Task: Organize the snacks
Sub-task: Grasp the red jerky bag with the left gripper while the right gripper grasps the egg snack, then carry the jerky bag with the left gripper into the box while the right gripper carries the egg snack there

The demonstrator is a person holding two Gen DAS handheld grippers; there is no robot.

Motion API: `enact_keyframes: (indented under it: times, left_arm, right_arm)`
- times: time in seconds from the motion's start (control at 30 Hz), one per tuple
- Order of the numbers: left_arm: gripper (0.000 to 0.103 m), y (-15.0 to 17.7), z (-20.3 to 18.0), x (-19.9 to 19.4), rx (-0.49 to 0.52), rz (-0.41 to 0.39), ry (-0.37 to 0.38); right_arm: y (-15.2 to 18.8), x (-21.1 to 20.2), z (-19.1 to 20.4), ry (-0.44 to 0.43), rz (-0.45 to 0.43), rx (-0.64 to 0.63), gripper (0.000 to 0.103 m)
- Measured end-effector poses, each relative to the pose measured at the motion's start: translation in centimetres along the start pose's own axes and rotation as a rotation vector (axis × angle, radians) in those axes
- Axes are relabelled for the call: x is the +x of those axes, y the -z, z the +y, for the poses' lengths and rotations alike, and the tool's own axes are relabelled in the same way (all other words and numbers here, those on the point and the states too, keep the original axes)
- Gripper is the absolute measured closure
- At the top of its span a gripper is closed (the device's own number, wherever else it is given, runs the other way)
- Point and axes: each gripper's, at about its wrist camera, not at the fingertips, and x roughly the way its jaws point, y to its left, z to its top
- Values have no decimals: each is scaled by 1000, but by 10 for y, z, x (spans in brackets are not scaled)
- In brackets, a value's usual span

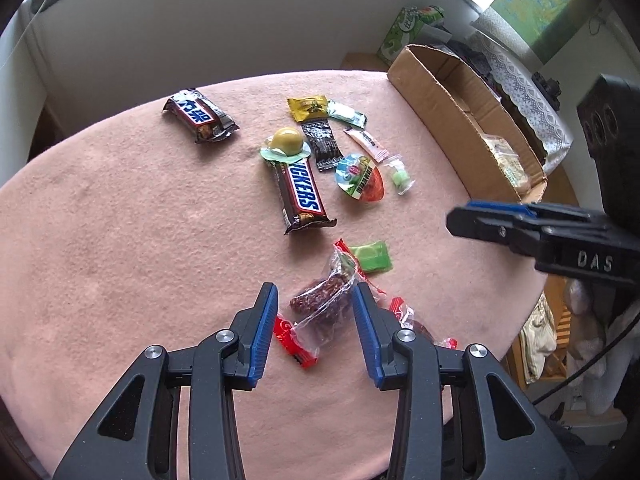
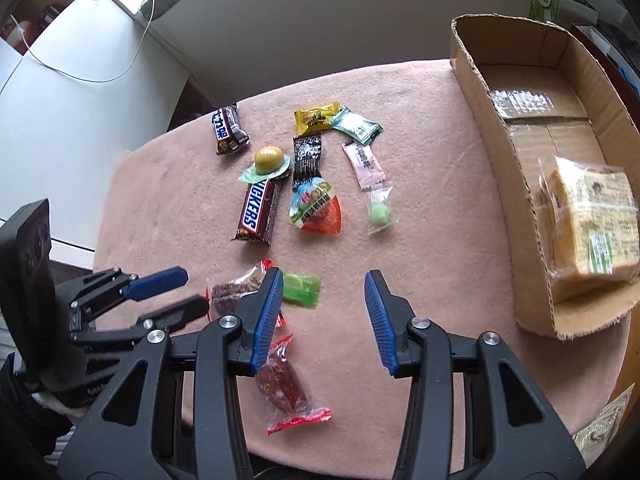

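Pink cloth covers the desk (image 1: 120, 240) you are working over, with a white wall behind it. Your left hand-held gripper (image 1: 316, 320) is spread wide, its blue pads on either side of a clear-wrapped brown date bar (image 1: 324, 300) near the desk's near edge, not pinching it. A second such bar (image 2: 280, 384) lies just right of it, and a green candy (image 1: 370, 256) sits just beyond. Toward the desk's middle you have a Snickers bar (image 1: 302, 196) with a yellow-green jelly cup (image 1: 286, 142) resting on its far end, an orange jelly cup (image 1: 360, 178), a black sachet (image 1: 322, 144), a pink stick (image 1: 366, 142), a small clear pack of green sweets (image 1: 398, 176), a yellow packet (image 1: 308, 108) and a pale green packet (image 1: 346, 114). Another chocolate bar (image 1: 198, 114) lies toward the far left corner. Your right hand-held gripper (image 2: 324, 312) is also spread, hovering over bare cloth. Along the right edge stands a cardboard box (image 2: 500, 128) holding a wrapped cake (image 2: 588, 224).
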Motion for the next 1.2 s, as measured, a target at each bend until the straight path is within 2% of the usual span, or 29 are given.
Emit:
enact_keyframes:
  times: [0.07,0.17,0.43,0.47,0.73,0.83,0.93,1.0,1.1,1.2]
  left_arm:
    - [65,2,-2,4,27,10,-13]
    - [65,2,-8,8,66,18,-24]
    - [63,4,-20,23,173,38,-54]
    - [61,4,-21,24,184,38,-61]
    - [55,11,-19,30,203,62,-33]
    - [53,13,-17,32,178,64,-24]
    - [53,14,-15,33,158,58,-17]
    - [56,16,-14,32,146,54,-6]
    - [63,18,-12,30,129,49,14]
    - [66,20,-9,29,104,44,24]
  right_arm:
    - [-10,9,4,8,7,-20,57]
    - [-23,24,14,30,16,-61,34]
    - [-42,62,30,86,67,-147,33]
    - [-44,66,29,88,76,-145,33]
    - [-47,88,34,83,116,-166,33]
    - [-46,96,37,98,128,-179,38]
    - [-45,97,38,110,121,-189,48]
    - [-46,97,38,113,119,-189,59]
    - [-48,93,35,113,120,-189,60]
    - [-49,94,34,113,119,-191,61]
